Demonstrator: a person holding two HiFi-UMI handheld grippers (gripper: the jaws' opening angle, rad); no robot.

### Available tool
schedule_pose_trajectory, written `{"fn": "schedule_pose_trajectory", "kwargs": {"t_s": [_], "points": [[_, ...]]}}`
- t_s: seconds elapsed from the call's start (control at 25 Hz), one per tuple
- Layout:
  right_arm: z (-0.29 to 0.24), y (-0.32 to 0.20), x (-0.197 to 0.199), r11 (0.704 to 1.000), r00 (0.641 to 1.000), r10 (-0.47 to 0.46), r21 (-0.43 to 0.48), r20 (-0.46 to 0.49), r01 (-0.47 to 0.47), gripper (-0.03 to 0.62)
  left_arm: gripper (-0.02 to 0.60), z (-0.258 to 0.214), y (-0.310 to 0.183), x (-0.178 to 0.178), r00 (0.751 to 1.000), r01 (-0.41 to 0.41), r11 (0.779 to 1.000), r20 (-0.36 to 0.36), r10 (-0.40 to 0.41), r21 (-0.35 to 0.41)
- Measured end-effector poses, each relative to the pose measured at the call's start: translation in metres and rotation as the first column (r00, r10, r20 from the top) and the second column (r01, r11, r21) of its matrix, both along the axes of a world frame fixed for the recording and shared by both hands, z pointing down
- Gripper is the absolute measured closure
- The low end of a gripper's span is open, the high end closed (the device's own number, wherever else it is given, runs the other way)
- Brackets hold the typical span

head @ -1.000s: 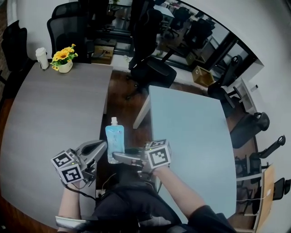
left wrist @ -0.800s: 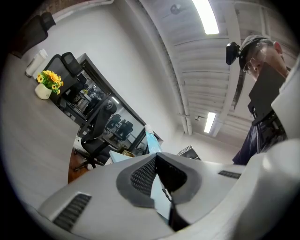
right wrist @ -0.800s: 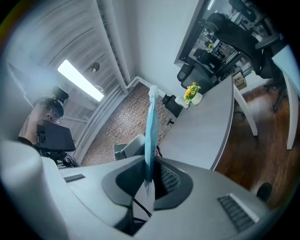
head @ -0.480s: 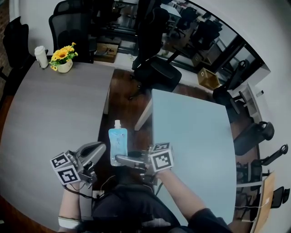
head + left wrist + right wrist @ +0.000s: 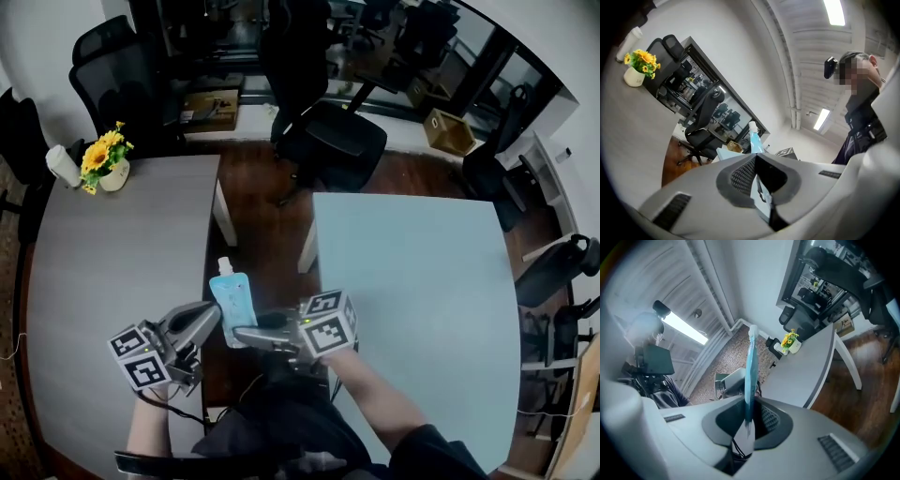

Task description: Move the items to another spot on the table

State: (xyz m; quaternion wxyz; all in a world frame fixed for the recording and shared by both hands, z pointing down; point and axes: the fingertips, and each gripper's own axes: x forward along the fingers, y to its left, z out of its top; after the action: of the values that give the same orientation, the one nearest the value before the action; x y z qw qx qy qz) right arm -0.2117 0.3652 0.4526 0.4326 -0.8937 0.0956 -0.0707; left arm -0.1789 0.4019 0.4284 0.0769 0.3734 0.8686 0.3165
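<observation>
A light blue drink pouch (image 5: 232,298) with a white cap hangs over the gap between two tables, held from both sides. My left gripper (image 5: 212,316) is shut on its lower left edge. My right gripper (image 5: 241,331) is shut on its lower right edge. In the left gripper view the pouch (image 5: 754,138) rises just past the closed left gripper (image 5: 756,158), a pale blue corner pinched between the pads. In the right gripper view the pouch (image 5: 751,363) stands edge-on out of the closed right gripper (image 5: 748,403).
A grey table (image 5: 94,272) lies to the left, with a pot of yellow flowers (image 5: 105,161) and a white cup (image 5: 63,166) at its far end. A light blue table (image 5: 422,281) lies to the right. Between them is wooden floor, with a black office chair (image 5: 328,141) beyond.
Both grippers have travelled together with the pouch held between them, and the tables have shifted in view. The pouch now leans a little to the left. Neither grip has changed.
</observation>
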Motion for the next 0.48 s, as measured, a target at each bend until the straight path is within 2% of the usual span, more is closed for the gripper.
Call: {"fn": "schedule_pose_trajectory", "kwargs": {"t_s": [0.28, 0.48], "points": [[-0.008, 0.074, -0.010, 0.998, 0.993, -0.030, 0.051, -0.110, 0.036, 0.572, 0.579, -0.007, 0.074, -0.012, 0.990, 0.028, 0.998, -0.141, -0.022, 0.047], [-0.009, 0.115, -0.020, 0.995, 0.984, -0.032, 0.088, -0.176, 0.048, 0.572, 0.561, -0.008, 0.116, -0.024, 0.983, 0.021, 0.998, -0.184, -0.008, 0.066]]}}
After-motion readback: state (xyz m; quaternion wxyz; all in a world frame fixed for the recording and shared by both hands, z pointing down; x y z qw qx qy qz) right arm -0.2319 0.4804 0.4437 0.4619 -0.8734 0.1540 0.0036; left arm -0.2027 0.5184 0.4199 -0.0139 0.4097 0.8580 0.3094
